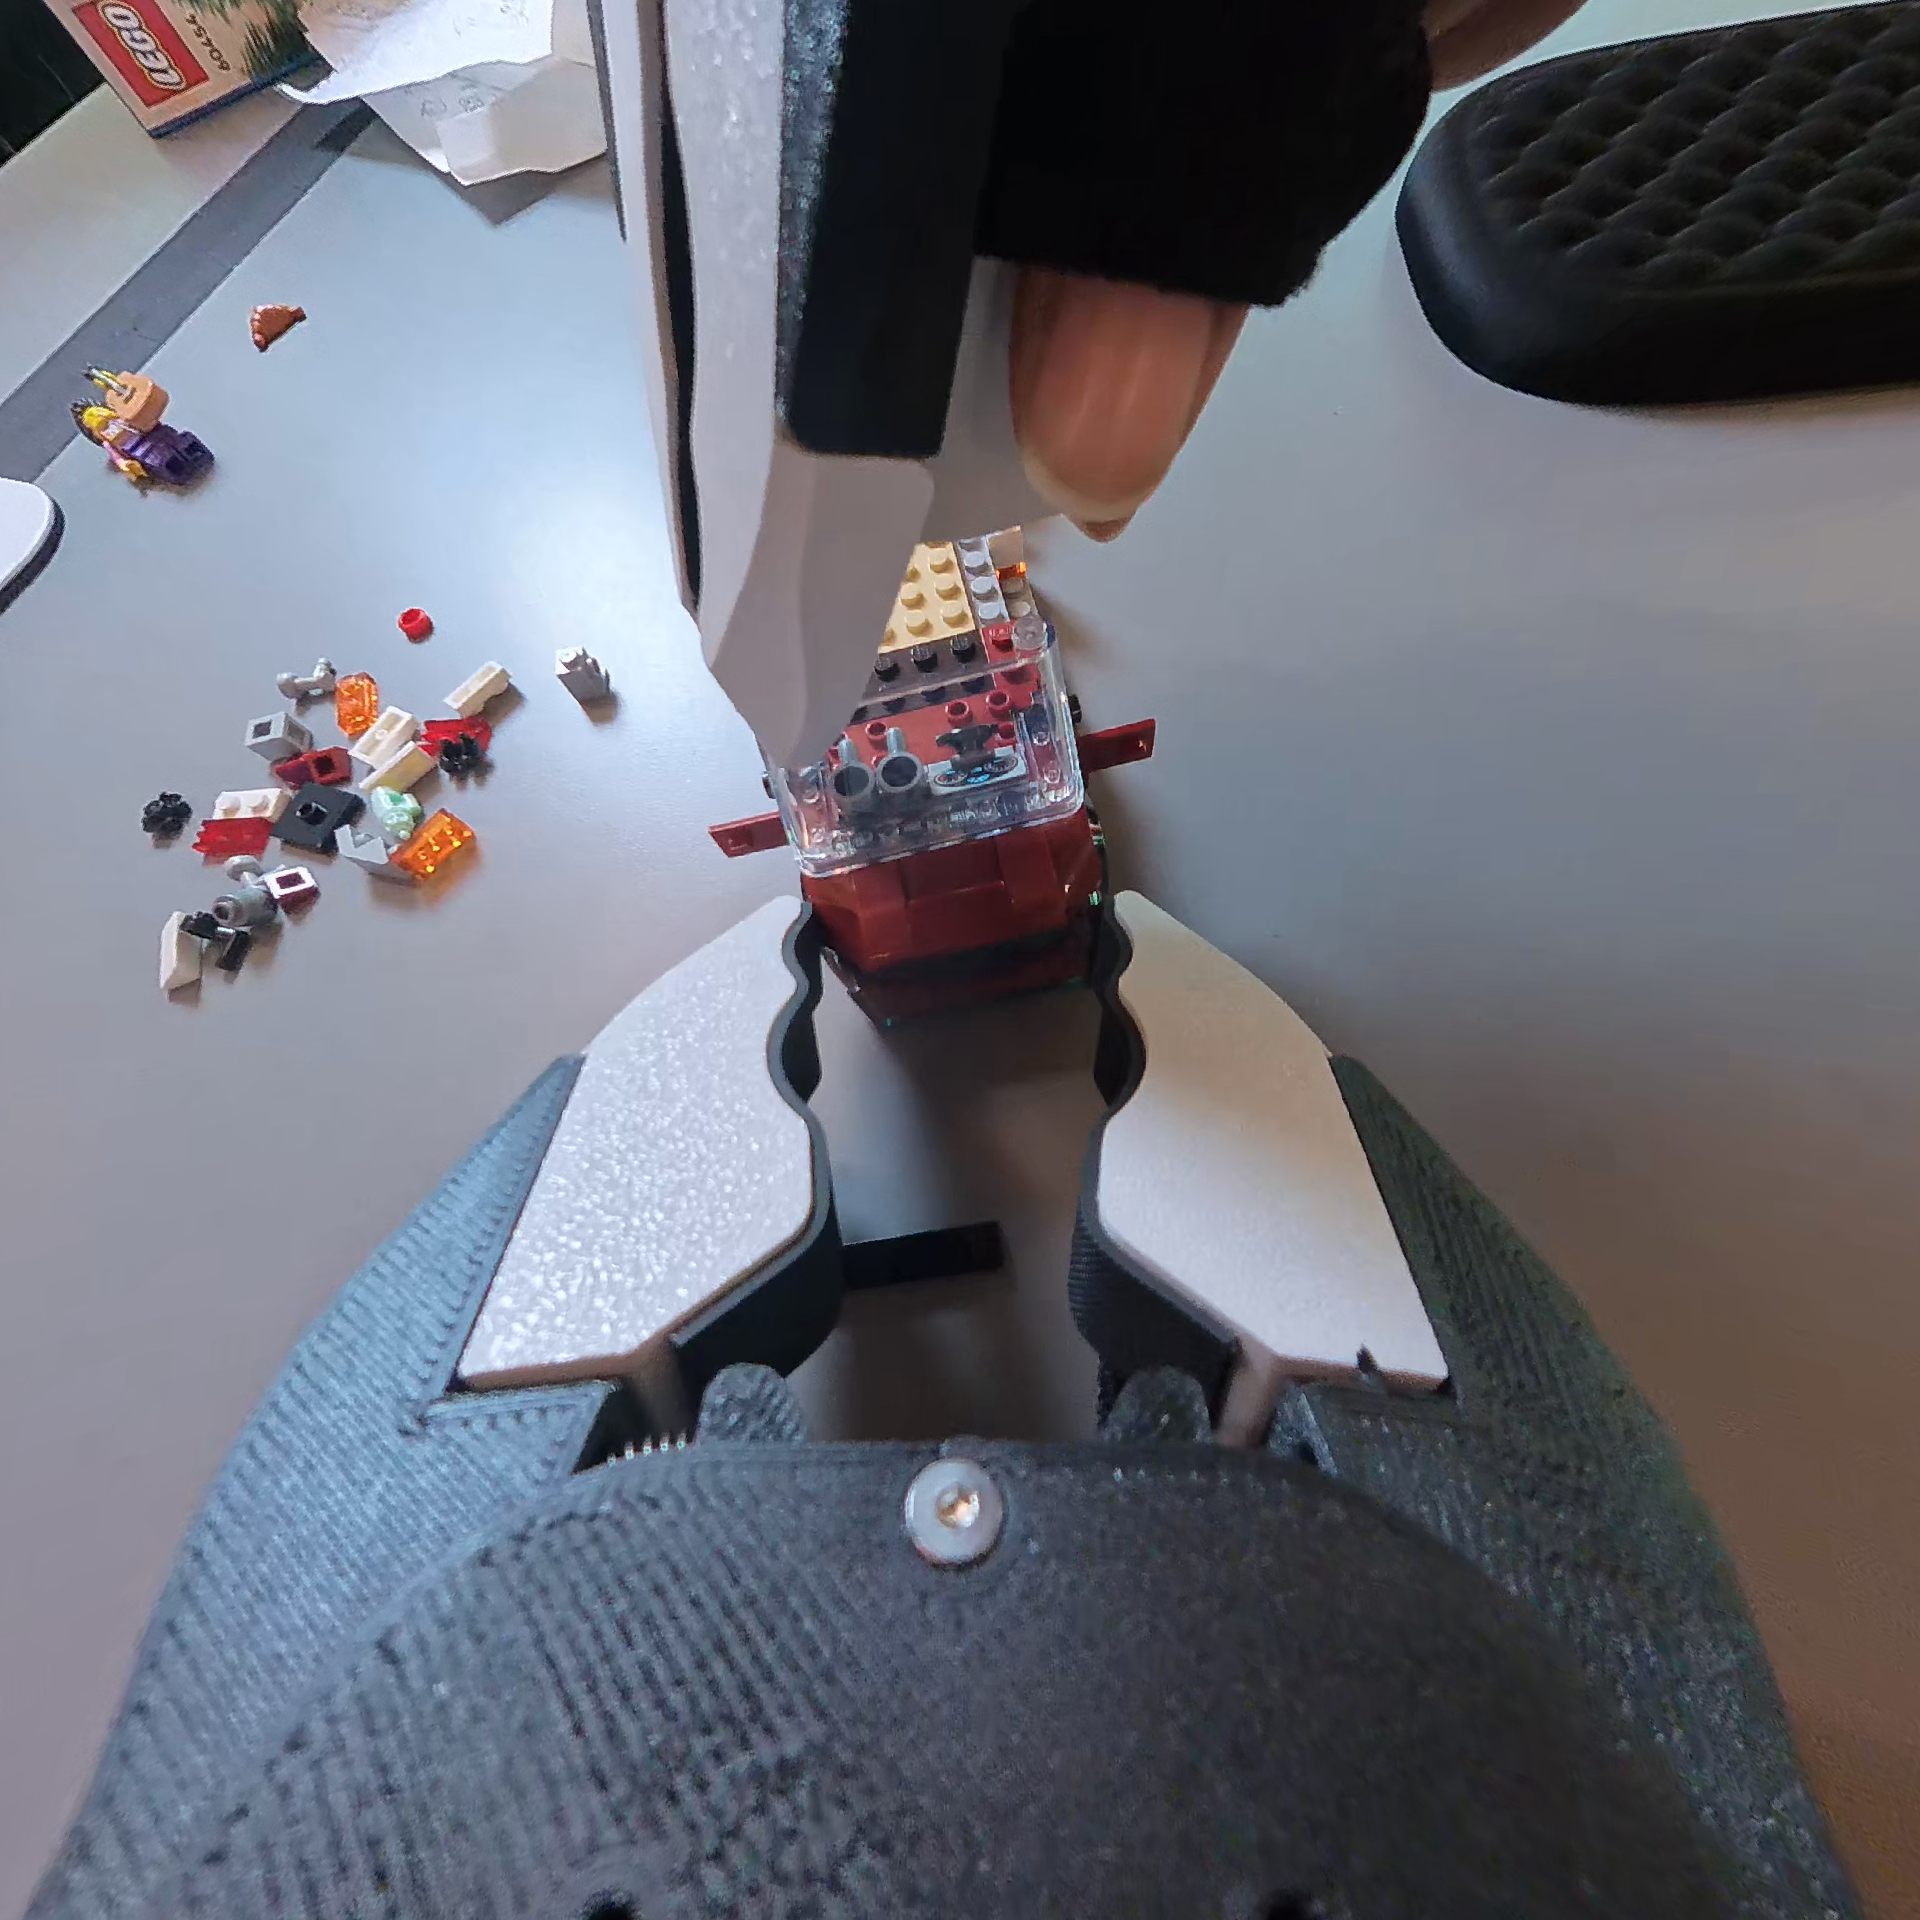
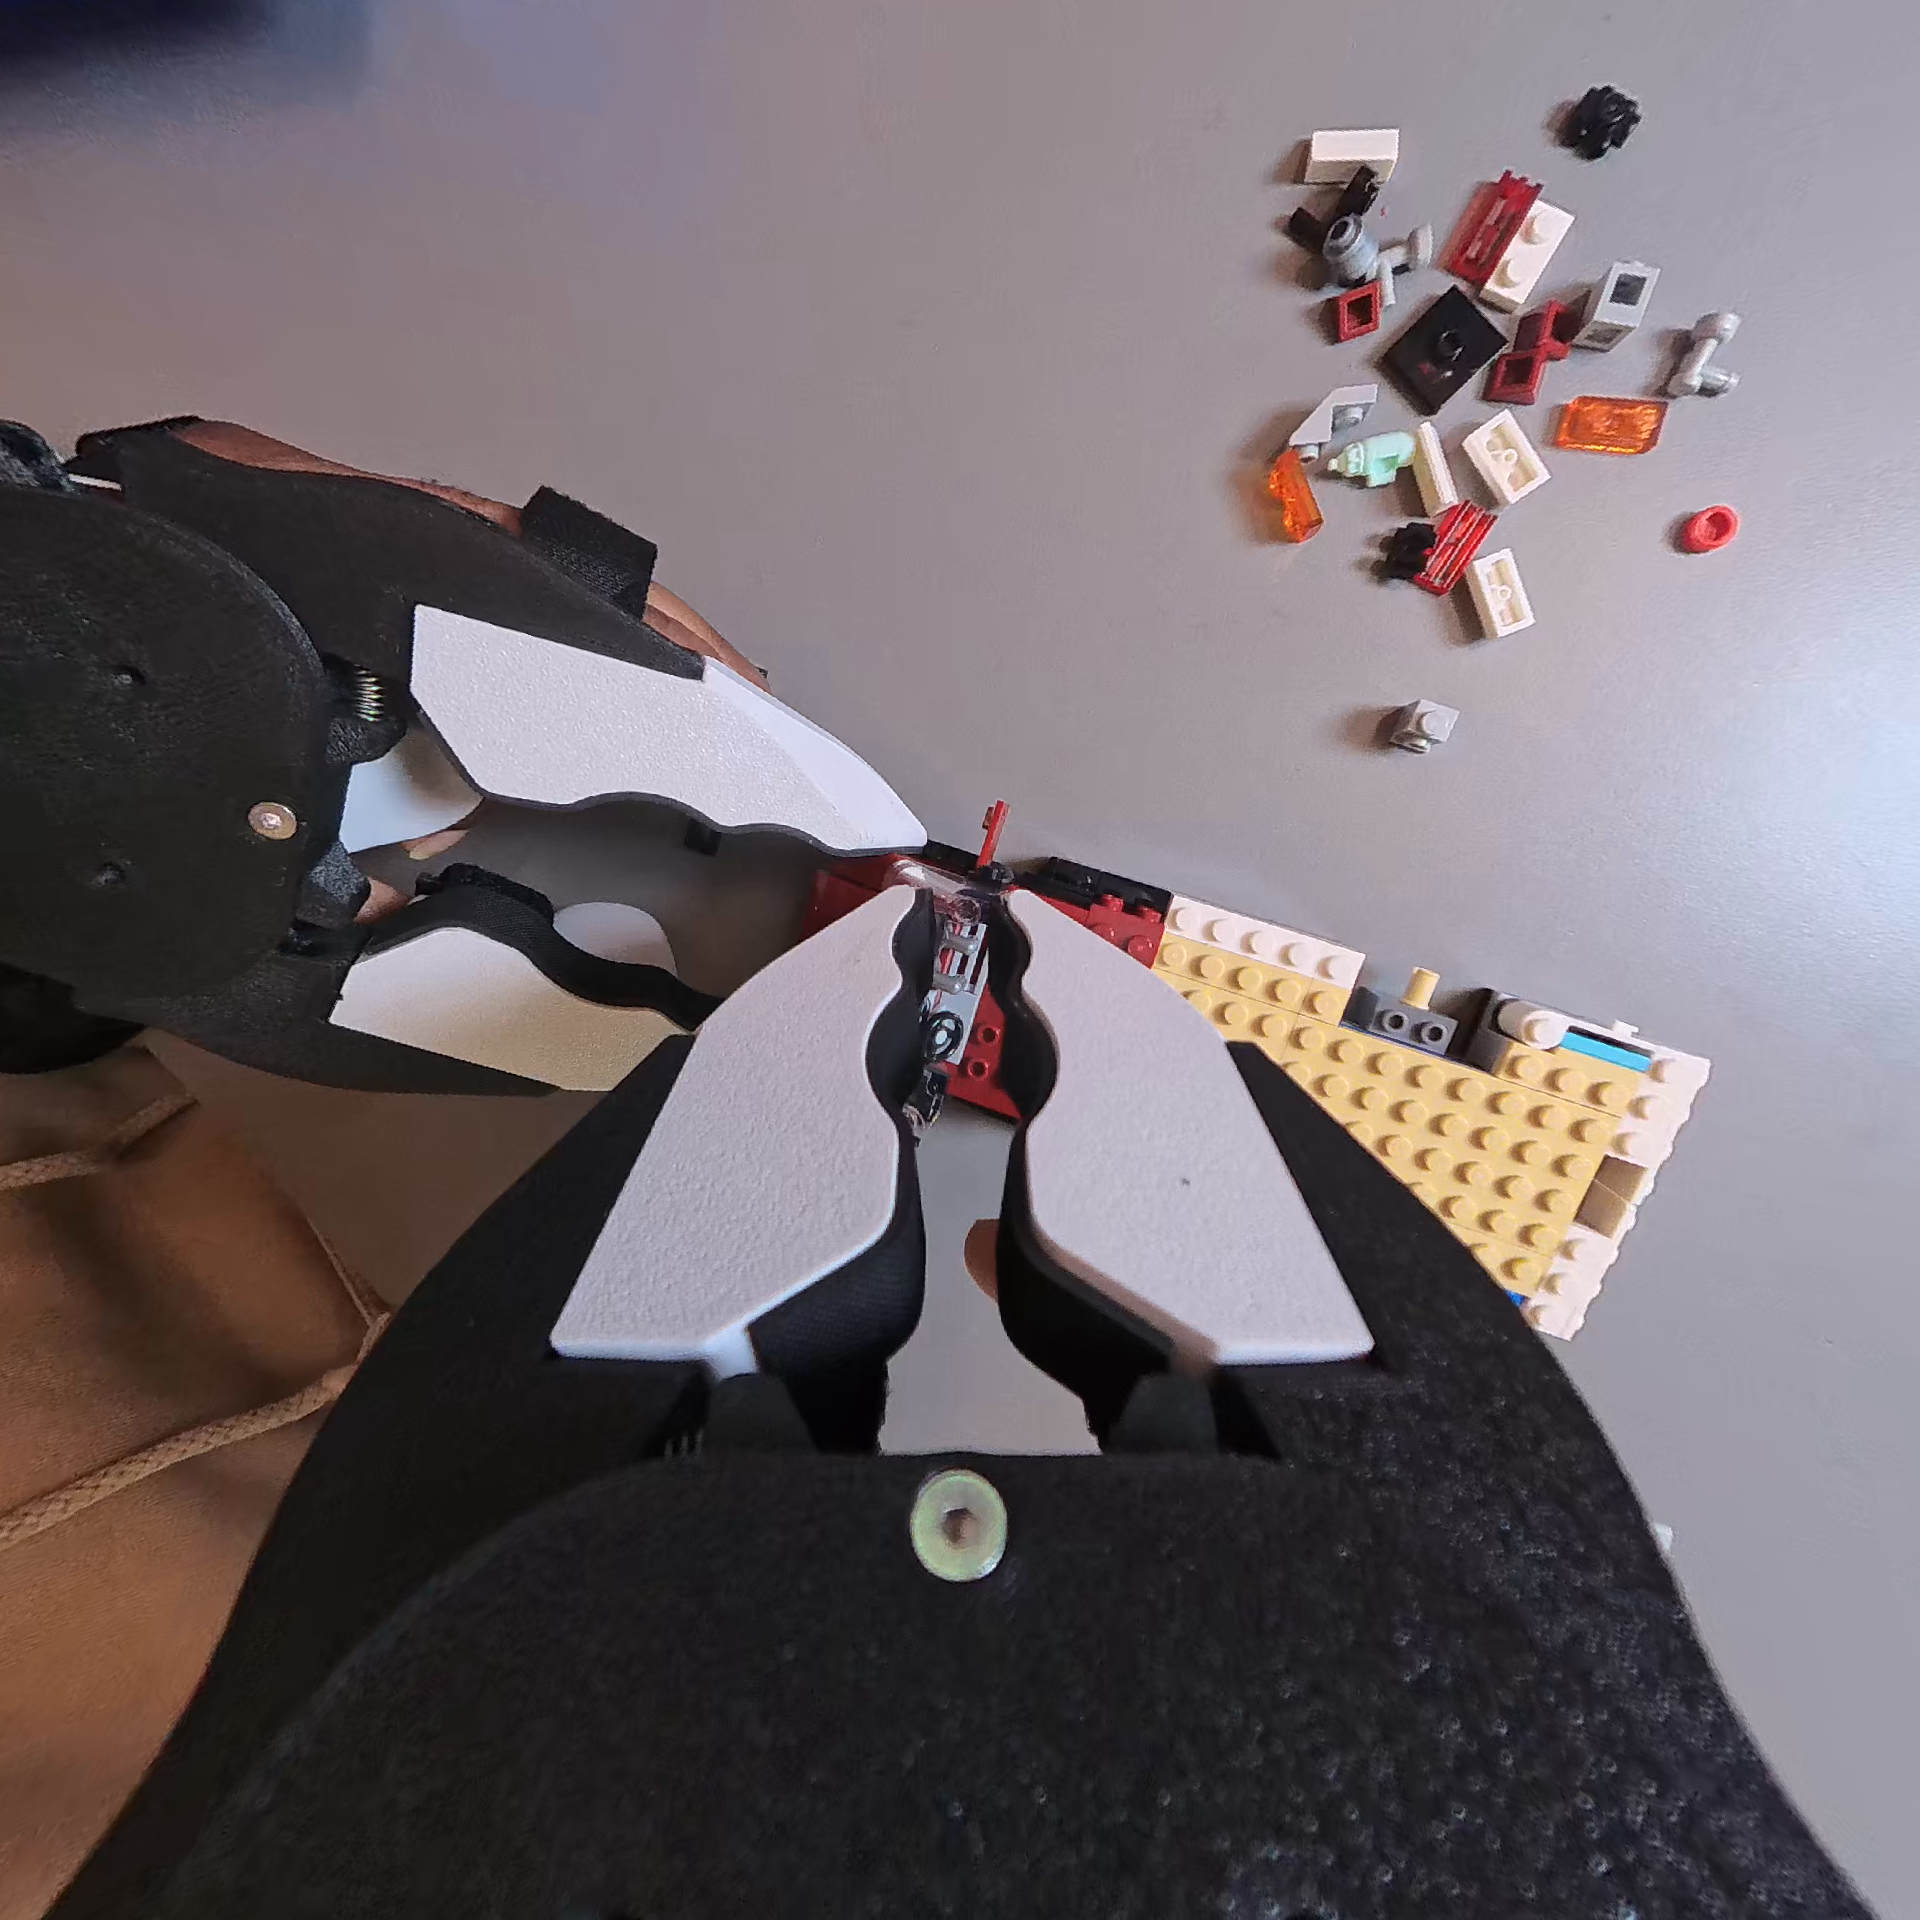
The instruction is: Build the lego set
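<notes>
A brick-built vehicle lies on the grey table [image 1: 1455, 831], with a dark red front [image 1: 956, 904] and a tan studded deck [image 2: 1455, 1122]. My left gripper [image 1: 956, 935] is closed on the dark red front, one pad on each side. Its upper finger [image 2: 675, 727] also shows in the right wrist view, lying against the model's far side. My right gripper [image 2: 956, 904] comes down from above and pinches the edge of the clear windscreen piece [image 1: 966, 800] on the cab. One of its fingers [image 1: 790, 582] shows in the left wrist view at the windscreen's left corner.
Several loose small bricks [image 1: 343, 790] lie left of the model, also in the right wrist view [image 2: 1475, 364]. A grey brick [image 1: 582, 673] and a red stud [image 1: 415, 622] lie apart. A toy box [image 1: 156, 62], paper [image 1: 468, 104] and a black padded rest [image 1: 1683, 197] are farther back. The left gripper's tips are roughly 4 cm from the right gripper's. The grey brick [image 1: 582, 673] is about 10 cm from both grippers' fingertips. It turns up in the right wrist view [image 2: 1405, 729] as well.
</notes>
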